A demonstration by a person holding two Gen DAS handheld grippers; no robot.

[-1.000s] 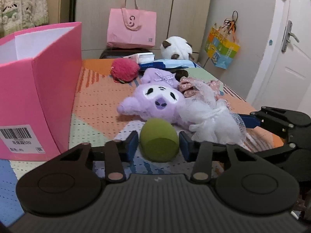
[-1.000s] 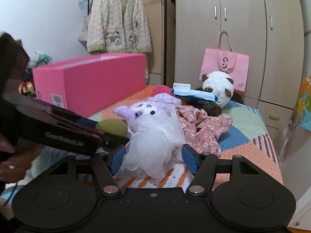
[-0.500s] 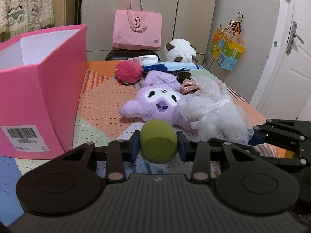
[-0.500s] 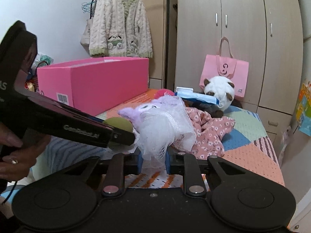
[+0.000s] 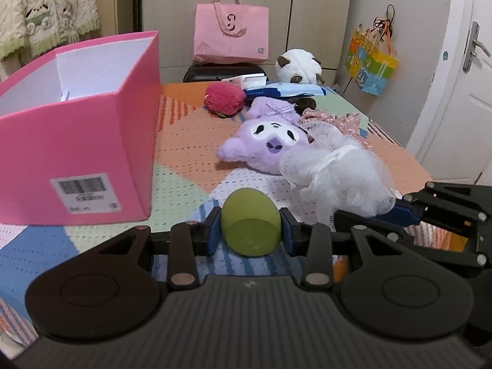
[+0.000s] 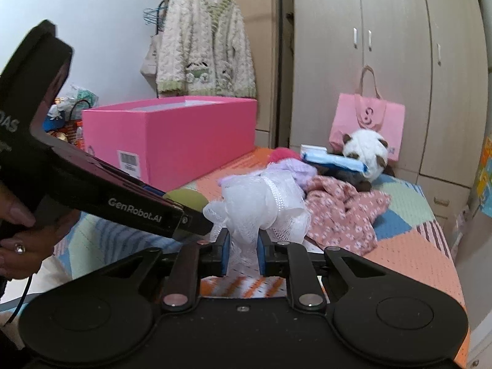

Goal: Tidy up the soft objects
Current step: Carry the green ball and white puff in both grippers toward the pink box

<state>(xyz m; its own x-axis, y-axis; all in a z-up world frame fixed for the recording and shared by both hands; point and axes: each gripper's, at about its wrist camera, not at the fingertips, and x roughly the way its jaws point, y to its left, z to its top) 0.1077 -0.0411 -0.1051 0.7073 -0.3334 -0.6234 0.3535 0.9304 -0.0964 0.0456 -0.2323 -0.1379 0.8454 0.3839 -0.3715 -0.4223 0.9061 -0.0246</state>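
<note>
My left gripper is shut on a green egg-shaped sponge and holds it above the bed, right of the open pink box. My right gripper is shut on a white mesh bath puff, lifted off the bed; the puff also shows in the left wrist view. A purple plush toy, a red fuzzy ball, a floral cloth and a panda plush lie on the bed. The left gripper's body crosses the right wrist view.
The patchwork bed cover ends at the right edge near a white door. A pink tote bag stands by the wardrobe behind the bed. A blue packet lies near the panda. A cardigan hangs on the wall.
My right gripper closed on the white puff and lifted it off the purple plush. My left gripper rose with the green sponge, staying shut on it.
</note>
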